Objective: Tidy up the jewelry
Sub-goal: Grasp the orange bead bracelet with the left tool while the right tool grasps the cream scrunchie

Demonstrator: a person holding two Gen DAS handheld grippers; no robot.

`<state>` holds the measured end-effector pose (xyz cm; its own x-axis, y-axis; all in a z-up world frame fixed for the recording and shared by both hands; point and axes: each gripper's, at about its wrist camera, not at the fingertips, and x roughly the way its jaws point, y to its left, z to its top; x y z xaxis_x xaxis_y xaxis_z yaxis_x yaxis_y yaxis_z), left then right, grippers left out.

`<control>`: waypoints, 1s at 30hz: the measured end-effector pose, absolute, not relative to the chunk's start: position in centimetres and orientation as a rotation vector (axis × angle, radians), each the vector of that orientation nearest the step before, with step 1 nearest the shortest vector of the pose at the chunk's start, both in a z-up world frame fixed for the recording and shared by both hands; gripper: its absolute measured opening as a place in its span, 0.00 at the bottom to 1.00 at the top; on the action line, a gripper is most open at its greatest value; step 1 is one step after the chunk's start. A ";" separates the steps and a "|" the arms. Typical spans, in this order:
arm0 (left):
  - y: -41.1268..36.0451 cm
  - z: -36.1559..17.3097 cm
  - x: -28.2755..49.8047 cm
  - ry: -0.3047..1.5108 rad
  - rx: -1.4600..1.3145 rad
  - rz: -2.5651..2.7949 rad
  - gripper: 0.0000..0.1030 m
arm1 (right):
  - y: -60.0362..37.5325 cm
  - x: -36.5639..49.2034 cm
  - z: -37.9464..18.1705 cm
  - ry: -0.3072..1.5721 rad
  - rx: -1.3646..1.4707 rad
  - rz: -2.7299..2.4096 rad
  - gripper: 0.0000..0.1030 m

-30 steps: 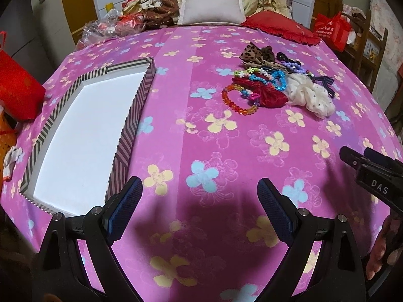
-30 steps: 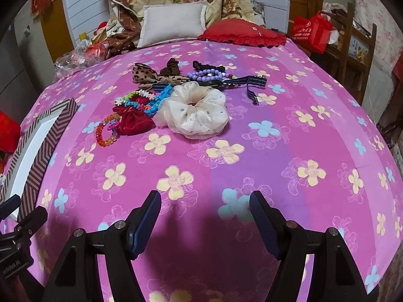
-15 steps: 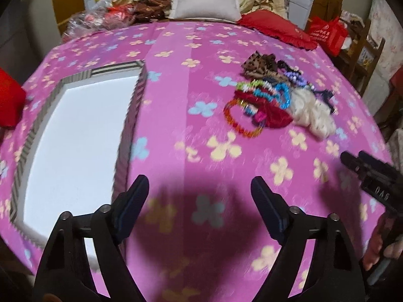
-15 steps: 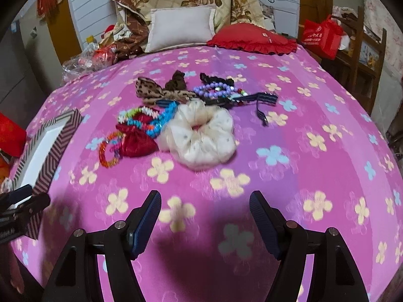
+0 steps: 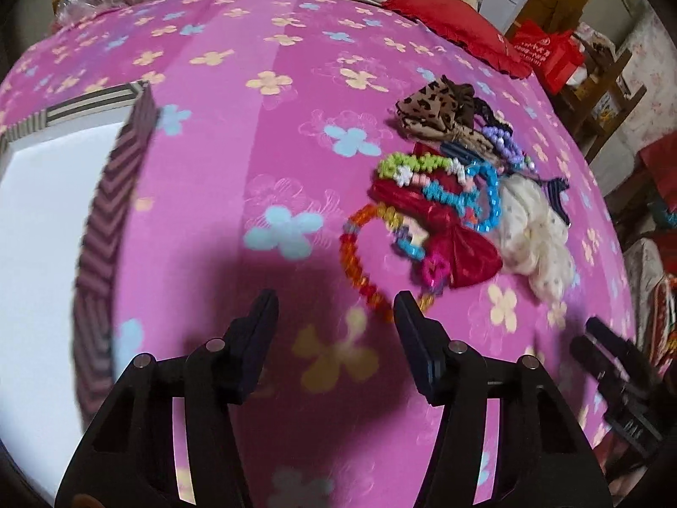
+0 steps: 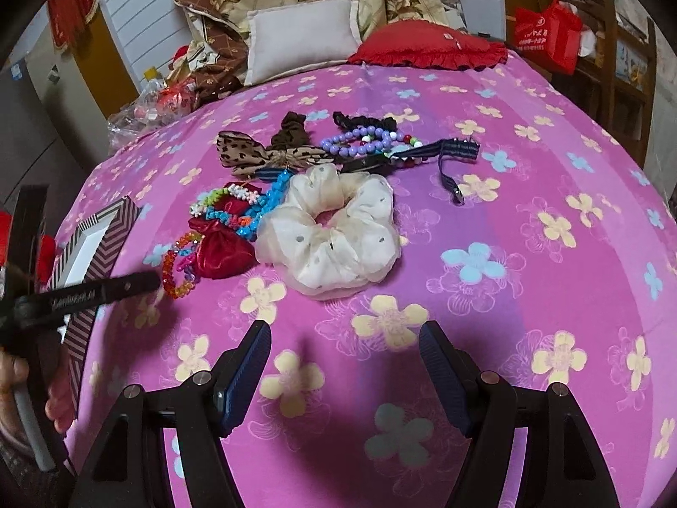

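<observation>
A jewelry pile lies on the pink flowered bedspread point(image 5: 296, 135). In it are an orange bead bracelet point(image 5: 353, 254), a red satin pouch point(image 5: 465, 254), a blue bead bracelet point(image 5: 491, 199), a leopard bow point(image 5: 427, 110) and a cream scrunchie point(image 6: 334, 233). My left gripper point(image 5: 336, 317) hovers just short of the orange bracelet. Its jaws are closing with nothing between them. The bracelet's near end lies beside the right fingertip point(image 5: 406, 309). My right gripper point(image 6: 345, 351) stands open over bare bedspread, a little short of the scrunchie.
A shallow box with a striped rim point(image 5: 110, 211) and a white floor lies left of the pile. Purple beads point(image 6: 359, 144) and a dark striped band point(image 6: 457, 150) lie at the pile's far side. Pillows point(image 6: 300, 42) and clutter line the bed's far end; a wooden chair point(image 6: 613, 63) stands right.
My left gripper has moved forward and right, away from the box, up to the orange bracelet, and its jaws have narrowed. My right gripper has crept a little closer to the pile, still open.
</observation>
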<state>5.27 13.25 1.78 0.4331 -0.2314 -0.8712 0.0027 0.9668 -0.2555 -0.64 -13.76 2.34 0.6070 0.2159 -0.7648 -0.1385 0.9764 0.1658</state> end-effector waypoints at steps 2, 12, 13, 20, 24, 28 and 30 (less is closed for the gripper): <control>13.1 1.8 5.6 1.105 -0.233 -0.158 0.55 | -13.8 -0.5 2.4 0.892 0.087 0.205 0.68; 12.4 1.4 7.4 1.085 -0.175 -0.112 0.09 | -11.7 1.7 3.1 0.865 0.017 0.248 0.68; 12.5 1.4 7.4 1.082 -0.180 -0.115 0.09 | -11.3 2.1 3.1 0.864 0.002 0.253 0.68; 12.7 1.8 6.3 1.066 -0.174 -0.110 0.08 | -8.6 5.7 1.6 0.901 -0.101 0.270 0.64; 13.5 3.3 4.6 1.029 -0.201 -0.126 0.08 | -8.6 6.8 0.6 0.926 -0.140 0.247 0.40; 14.0 5.1 2.9 0.996 -0.213 -0.144 0.08 | -9.8 6.1 1.7 0.940 -0.070 0.272 0.20; 14.2 6.1 1.9 0.975 -0.218 -0.153 0.08 | -10.4 5.1 2.7 0.931 -0.041 0.278 0.18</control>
<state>1.91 14.17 6.10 0.5528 -0.2260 -0.8021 0.0305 0.9674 -0.2515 5.13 -10.37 2.75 0.5640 0.2187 -0.7963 -0.2542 0.9635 0.0846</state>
